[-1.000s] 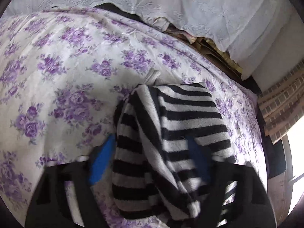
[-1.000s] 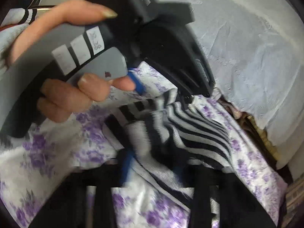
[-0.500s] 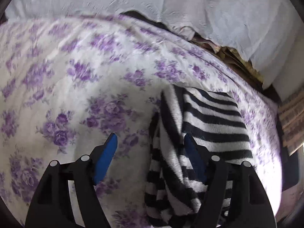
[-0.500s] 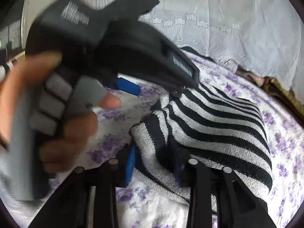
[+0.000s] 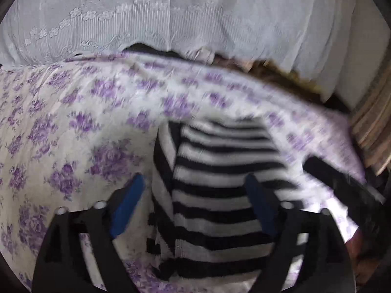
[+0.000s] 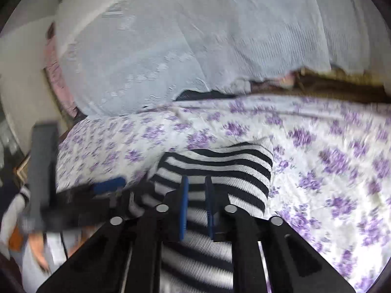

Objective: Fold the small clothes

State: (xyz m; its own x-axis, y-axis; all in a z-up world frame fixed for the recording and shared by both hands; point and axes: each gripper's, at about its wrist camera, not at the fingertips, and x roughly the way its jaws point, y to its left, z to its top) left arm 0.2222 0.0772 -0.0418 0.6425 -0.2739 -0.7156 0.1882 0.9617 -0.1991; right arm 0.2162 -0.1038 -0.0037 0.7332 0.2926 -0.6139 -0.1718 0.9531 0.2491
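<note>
A black-and-white striped knit garment [image 5: 220, 183] lies folded on the purple-flowered bedsheet [image 5: 73, 112]. My left gripper [image 5: 195, 190] is open, its blue-padded fingers wide apart on either side of the garment and just above it. In the right wrist view the same garment [image 6: 232, 166] lies under my right gripper [image 6: 196, 183], whose blue fingers are close together with a narrow gap and hold nothing that I can see. The left gripper's body [image 6: 73, 195] shows blurred at the left of the right wrist view. The right gripper [image 5: 342, 178] shows blurred at the right of the left wrist view.
A white lace-edged cloth [image 5: 171, 19] hangs behind the bed's far edge. Brown bedding [image 6: 330, 83] lies along the far right edge. A woven striped surface [image 5: 374, 127] stands at the right. Flowered sheet lies bare to the left [image 5: 48, 146] and right [image 6: 342, 171] of the garment.
The left gripper let go of the garment, opened wide and moved to centre over it. The right gripper's fingers closed to a narrow gap. The garment now lies flatter on the sheet.
</note>
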